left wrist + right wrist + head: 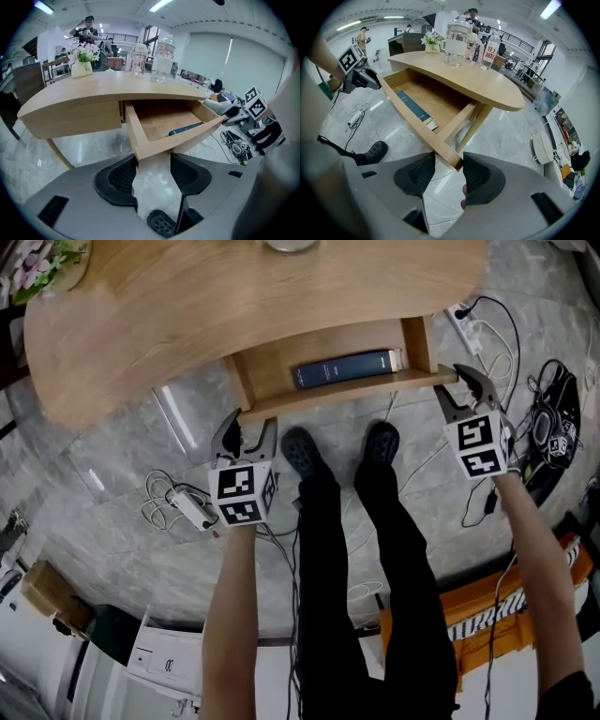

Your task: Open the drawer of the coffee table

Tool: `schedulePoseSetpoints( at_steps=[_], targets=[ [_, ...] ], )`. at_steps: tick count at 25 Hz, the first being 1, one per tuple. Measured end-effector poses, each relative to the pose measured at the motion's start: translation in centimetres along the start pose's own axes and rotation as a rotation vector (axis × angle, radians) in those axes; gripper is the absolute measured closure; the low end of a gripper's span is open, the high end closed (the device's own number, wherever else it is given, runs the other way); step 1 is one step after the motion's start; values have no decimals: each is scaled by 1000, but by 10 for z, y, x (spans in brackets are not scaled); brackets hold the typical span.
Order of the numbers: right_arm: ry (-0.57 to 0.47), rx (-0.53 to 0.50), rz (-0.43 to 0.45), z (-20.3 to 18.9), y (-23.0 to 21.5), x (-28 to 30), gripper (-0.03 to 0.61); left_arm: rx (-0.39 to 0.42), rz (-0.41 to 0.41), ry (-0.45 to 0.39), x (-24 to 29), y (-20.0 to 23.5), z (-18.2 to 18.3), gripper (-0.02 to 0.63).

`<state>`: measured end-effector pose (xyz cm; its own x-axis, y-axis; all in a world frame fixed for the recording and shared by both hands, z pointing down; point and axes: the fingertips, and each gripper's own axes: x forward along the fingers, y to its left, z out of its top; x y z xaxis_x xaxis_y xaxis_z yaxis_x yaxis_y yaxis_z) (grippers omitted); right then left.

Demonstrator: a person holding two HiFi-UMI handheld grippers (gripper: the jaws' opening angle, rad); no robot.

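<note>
The wooden coffee table (187, 306) has its drawer (349, 391) pulled out toward me, and a dark blue book (347, 368) lies inside. My left gripper (246, 432) is at the drawer front's left corner. In the left gripper view that corner (145, 152) sits between the pads of the gripper (153, 158), touching both. My right gripper (466, 388) is at the front's right corner. In the right gripper view the board's end (452, 161) is pinched between the pads of the gripper (449, 160). The book (412, 108) shows there too.
My legs and black shoes (302, 452) stand on the marble floor between the grippers. A white power strip (192, 508) with cables lies at the left, and black gear (553, 427) and more cables at the right. Glass jars (455, 40) and a flower pot (82, 63) stand on the tabletop.
</note>
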<state>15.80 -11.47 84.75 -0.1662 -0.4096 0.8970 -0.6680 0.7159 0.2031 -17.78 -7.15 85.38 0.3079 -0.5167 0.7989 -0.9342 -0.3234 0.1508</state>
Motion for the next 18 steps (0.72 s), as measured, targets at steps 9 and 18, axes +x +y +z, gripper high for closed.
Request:
schedulePoseSetpoints(
  at_steps=[9, 18],
  targets=[
    [4, 4, 7, -7, 12, -4, 394, 3, 0, 23, -3, 0, -10, 379],
    [30, 18, -2, -15, 15, 5, 393, 4, 2, 45, 5, 0, -18, 377]
  ],
)
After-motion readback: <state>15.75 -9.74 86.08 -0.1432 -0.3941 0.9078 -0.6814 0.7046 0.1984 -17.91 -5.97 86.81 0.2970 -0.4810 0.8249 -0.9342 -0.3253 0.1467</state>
